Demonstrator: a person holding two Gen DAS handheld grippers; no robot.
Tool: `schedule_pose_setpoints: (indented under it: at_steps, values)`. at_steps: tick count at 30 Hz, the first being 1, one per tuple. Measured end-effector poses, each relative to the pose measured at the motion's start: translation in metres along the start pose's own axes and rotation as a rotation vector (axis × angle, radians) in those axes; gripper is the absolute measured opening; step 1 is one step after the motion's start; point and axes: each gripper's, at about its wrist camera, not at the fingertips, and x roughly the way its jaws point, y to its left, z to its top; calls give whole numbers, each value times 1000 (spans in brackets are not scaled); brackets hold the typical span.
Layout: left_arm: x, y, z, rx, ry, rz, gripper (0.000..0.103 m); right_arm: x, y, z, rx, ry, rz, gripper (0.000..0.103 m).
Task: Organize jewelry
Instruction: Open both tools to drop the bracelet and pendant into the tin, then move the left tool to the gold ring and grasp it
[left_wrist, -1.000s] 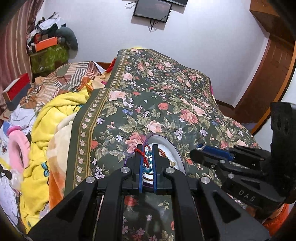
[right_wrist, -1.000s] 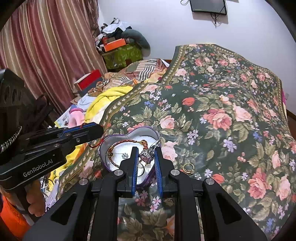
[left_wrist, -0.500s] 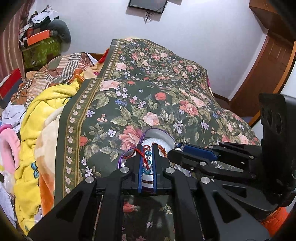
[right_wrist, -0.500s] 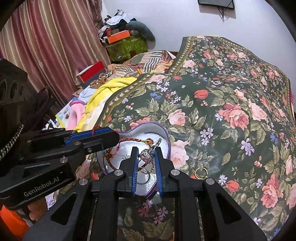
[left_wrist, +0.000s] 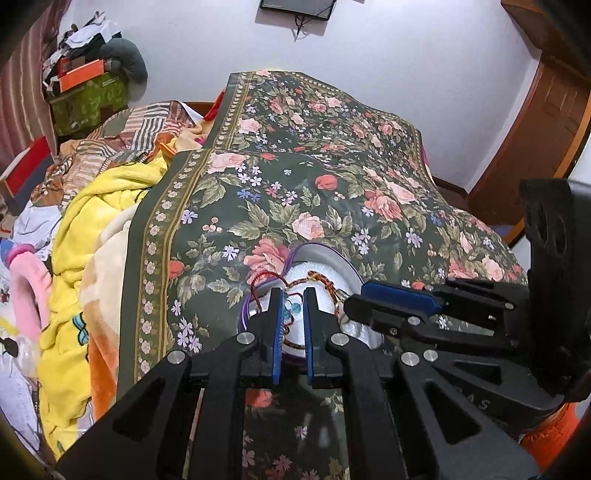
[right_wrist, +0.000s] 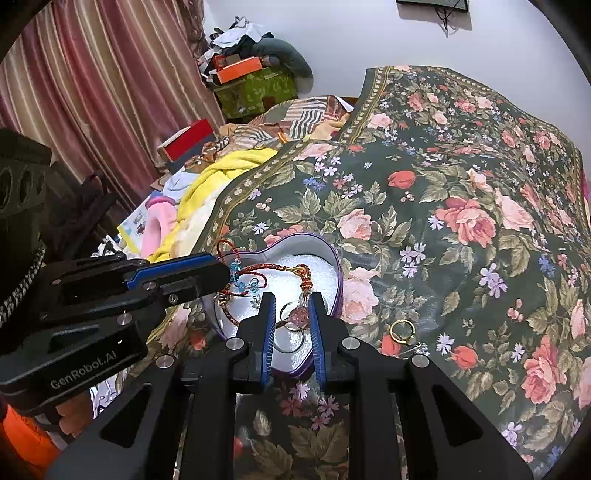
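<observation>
Over the left lobe of the heart-shaped tin (right_wrist: 334, 258) the red cord bracelet (right_wrist: 240, 278) is met by the slightly parted left gripper (left_wrist: 293, 295), while the open right gripper (right_wrist: 291, 301) brackets the pink charm (right_wrist: 298, 314) near the tin's middle, and a gold ring (right_wrist: 400, 330) is left outside, right of the tin.

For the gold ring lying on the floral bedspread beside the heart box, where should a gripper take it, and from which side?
Grip the gold ring across its band, coming straight down from above. It seems to lie nearly flat on the floral bedspread, outside the heart-shaped box, so no side edge stands up to pinch. One finger should probably go inside the hoop and one outside. The soft cloth may give, so expect to press in slightly.
</observation>
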Motion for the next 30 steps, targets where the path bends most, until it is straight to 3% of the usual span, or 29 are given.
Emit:
schedule_pose_setpoints:
  at_steps: [9,15,22,26,30]
  values:
    - [-24,-16,8,33,-45,24,8,-41,-14,4,29,-90,-46,16]
    - [-41,-33,12,59,-95,39,26,-64,-36,1,59,-124,-105,16]
    - [-37,-47,13,75,-98,47,37,-64,-63,-15,95,-73,-165,22]
    - [-28,-53,10,91,-81,50,39,-52,-69,-26,104,-27,-170,30]
    - [-15,-52,8,91,-56,43,40,-38,-70,-32,96,19,-162,31]
